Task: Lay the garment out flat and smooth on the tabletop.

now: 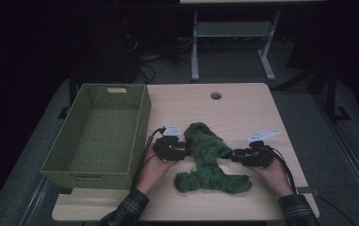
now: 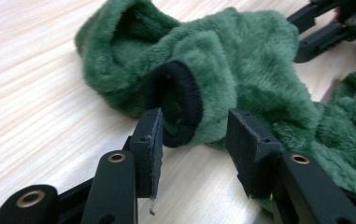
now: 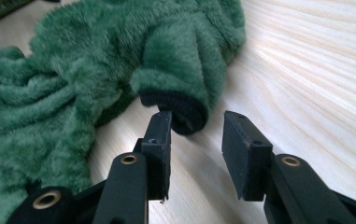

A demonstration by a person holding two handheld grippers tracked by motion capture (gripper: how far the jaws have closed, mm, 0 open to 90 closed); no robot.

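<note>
A fuzzy green garment (image 1: pixel 205 160) lies crumpled on the wooden table (image 1: pixel 243 108), between my two grippers. My left gripper (image 1: pixel 184 149) sits at its left side. In the left gripper view, the black cuff (image 2: pixel 185 102) of a green sleeve (image 2: pixel 241 60) rests between the open jaws of the left gripper (image 2: pixel 194 135), against one pad and clear of the other. My right gripper (image 1: pixel 236 155) is at the garment's right side. In the right gripper view, another black cuff (image 3: pixel 180 109) lies just past the tips of the right gripper (image 3: pixel 196 135), whose jaws stand open and hold nothing.
A green woven basket (image 1: pixel 139 127) stands on the table's left part, close to my left hand. A round cable hole (image 1: pixel 216 95) sits near the far edge. Bare wood lies beyond and to the right of the garment. The right gripper (image 2: pixel 325 32) shows far off in the left gripper view.
</note>
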